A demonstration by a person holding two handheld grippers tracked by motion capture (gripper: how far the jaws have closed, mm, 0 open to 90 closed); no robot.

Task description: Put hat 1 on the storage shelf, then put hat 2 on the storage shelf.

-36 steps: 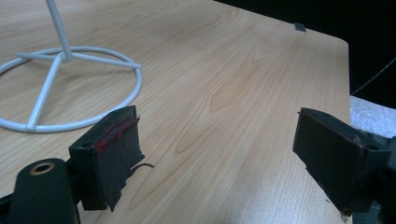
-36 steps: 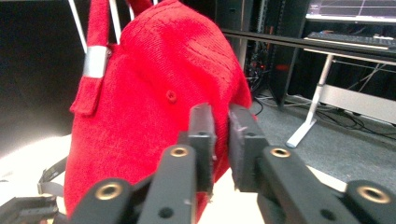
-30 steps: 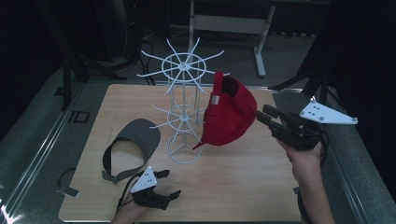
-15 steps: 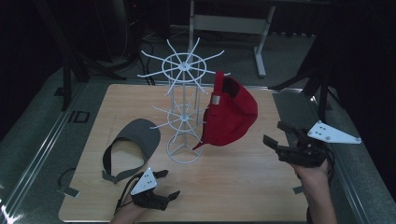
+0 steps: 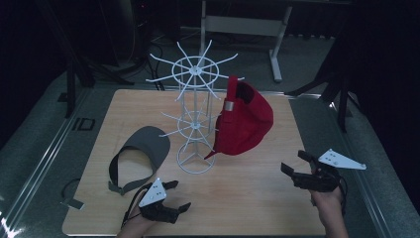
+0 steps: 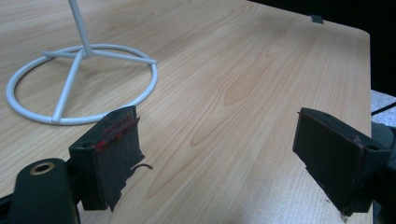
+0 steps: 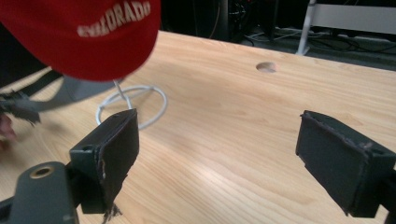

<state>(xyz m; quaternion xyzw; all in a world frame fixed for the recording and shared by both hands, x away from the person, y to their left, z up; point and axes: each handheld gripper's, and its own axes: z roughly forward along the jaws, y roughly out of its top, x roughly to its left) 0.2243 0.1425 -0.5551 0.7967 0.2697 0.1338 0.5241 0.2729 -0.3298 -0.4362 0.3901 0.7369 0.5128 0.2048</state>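
Since a second ago my right hand-held gripper [image 5: 296, 166] has come down and away from the red cap [image 5: 245, 119], its jaws having just been opening with nothing between them; the cap is left hanging on the white wire rack [image 5: 195, 111].

Working from the left edge of the surface [image 5: 247, 198]: the grey visor [image 5: 141, 153] lies flat near the left edge, beside the rack's ring base, waiting its turn, I judge. My left hand-held gripper [image 5: 176, 196] rests low at the near edge, released and empty, jaws spread and aimed toward that base [image 6: 81, 84]; it sits close to the visor, well placed to take it.

Mid-surface stands the rack, and the cap hangs from one of its upper prongs on the right side, brim pointing down, clear of the wood. Which prong carries it I can't quite tell from above.

Near the right edge, the right hand-held gripper is spread wide over bare wood, the cap's crown [image 7: 84, 35] above and beyond it.
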